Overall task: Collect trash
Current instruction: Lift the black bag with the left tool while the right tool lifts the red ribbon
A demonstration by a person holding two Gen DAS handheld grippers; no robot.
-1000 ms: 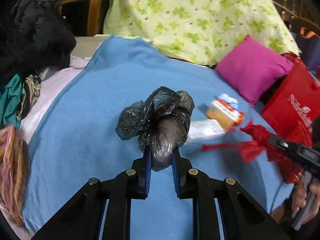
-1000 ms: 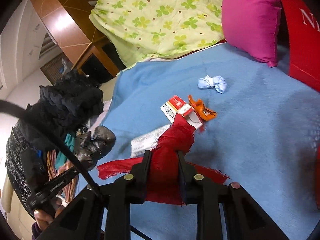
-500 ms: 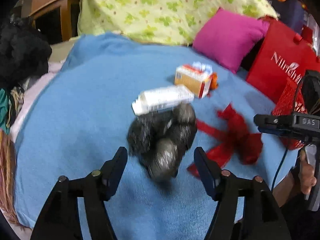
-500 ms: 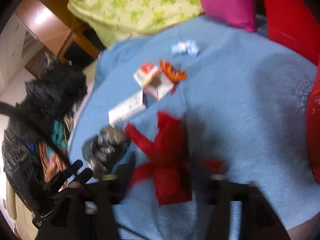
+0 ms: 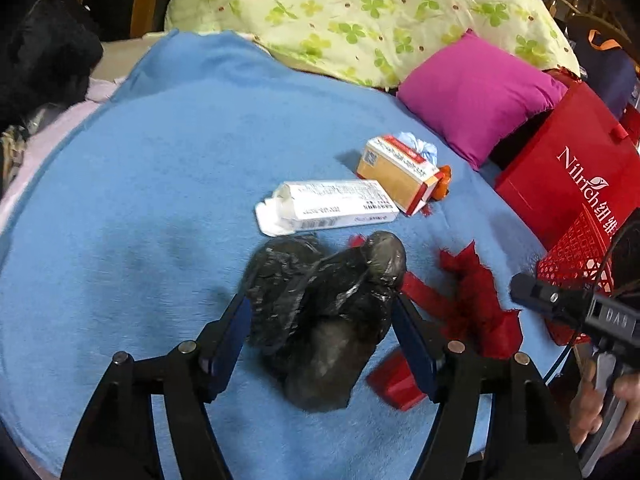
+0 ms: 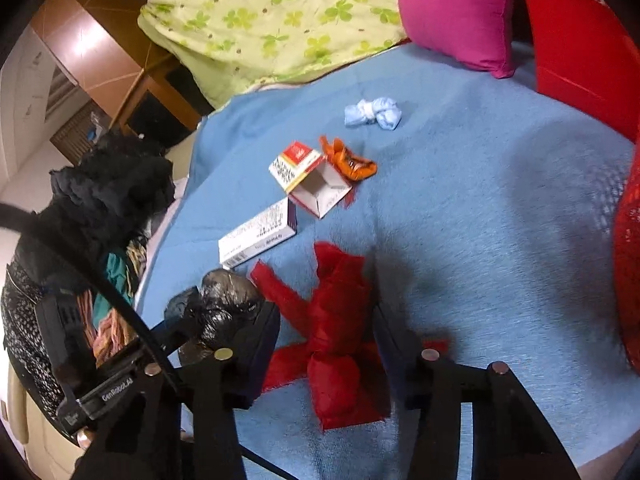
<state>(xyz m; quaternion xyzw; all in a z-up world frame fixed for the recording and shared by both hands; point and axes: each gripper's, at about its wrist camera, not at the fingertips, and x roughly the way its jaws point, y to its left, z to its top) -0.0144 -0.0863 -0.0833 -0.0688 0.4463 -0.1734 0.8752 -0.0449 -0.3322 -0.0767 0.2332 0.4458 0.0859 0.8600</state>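
On the blue blanket [image 5: 168, 208], just nearer than the white carton [image 5: 328, 206]: black bag bundle [image 5: 324, 320], straddled by the left tool [image 5: 322, 320], held apart, nothing gripped. Beside it: red cloth scrap [image 6: 340, 340] between the closing right tool [image 6: 328, 356], not yet pinched. Risk: soft blanket snagged, scrap slipping. Beyond the carton: green quilt [image 5: 360, 12], magenta pillow [image 5: 476, 96].

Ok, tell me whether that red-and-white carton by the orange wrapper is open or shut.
Open. In the right wrist view the red-and-white carton lies on its side on the blue blanket, end flaps spread, hollow white inside showing. It looks empty.
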